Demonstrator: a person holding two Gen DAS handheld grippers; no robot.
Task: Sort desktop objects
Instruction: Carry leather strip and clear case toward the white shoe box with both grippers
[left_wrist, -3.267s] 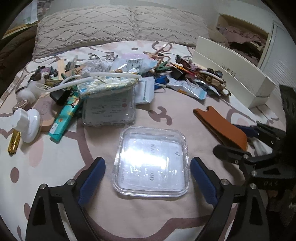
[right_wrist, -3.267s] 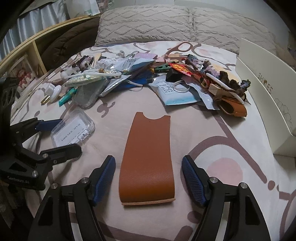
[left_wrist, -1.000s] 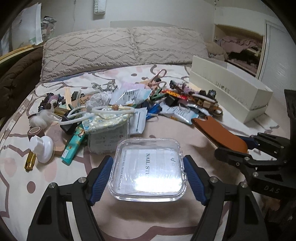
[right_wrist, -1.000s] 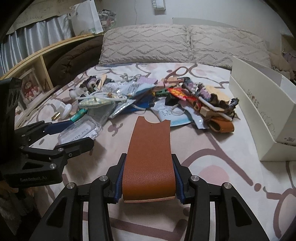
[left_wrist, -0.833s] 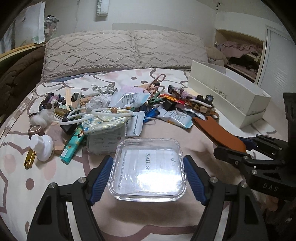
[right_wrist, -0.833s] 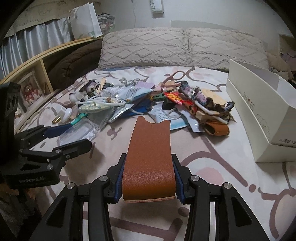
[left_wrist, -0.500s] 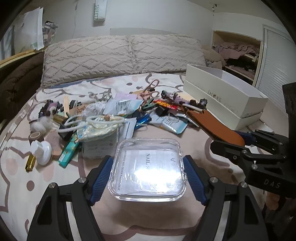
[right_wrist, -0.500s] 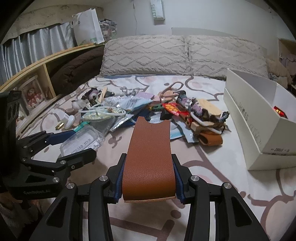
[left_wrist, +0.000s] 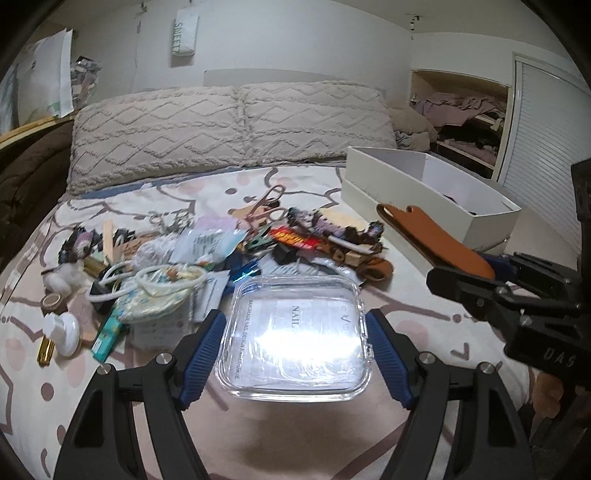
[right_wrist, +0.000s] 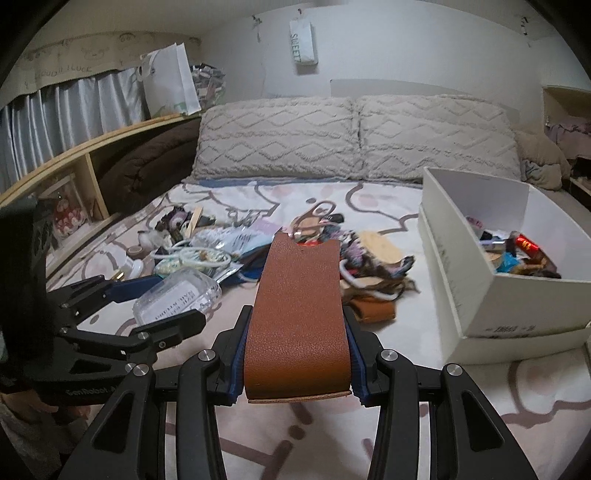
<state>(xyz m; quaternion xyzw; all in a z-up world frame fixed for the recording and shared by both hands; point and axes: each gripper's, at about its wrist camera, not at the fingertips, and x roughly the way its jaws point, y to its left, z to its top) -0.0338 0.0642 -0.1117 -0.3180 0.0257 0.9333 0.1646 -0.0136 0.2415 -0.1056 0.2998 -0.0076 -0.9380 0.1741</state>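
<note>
With both jaws pressed on its side edges, the clear case (left_wrist: 297, 338) sits centre frame in the left gripper (left_wrist: 295, 354). Right gripper (right_wrist: 297, 360) is clamped on the sleeve (right_wrist: 299, 314), which sticks forward, lower centre; box (right_wrist: 476, 280) at right.

Clutter pile (left_wrist: 207, 254) sits mid-bed on the bedspread (left_wrist: 325, 428), two pillows (left_wrist: 229, 125) behind it. Shoebox (right_wrist: 491, 266) lies right of the pile — small items inside. Nail box (left_wrist: 295, 341) is between the left gripper (left_wrist: 295, 350) fingers, in front of the pile. Leather sleeve (right_wrist: 301, 306) is in the right gripper (right_wrist: 295, 363), right of the nail box, left of the shoebox.
</note>
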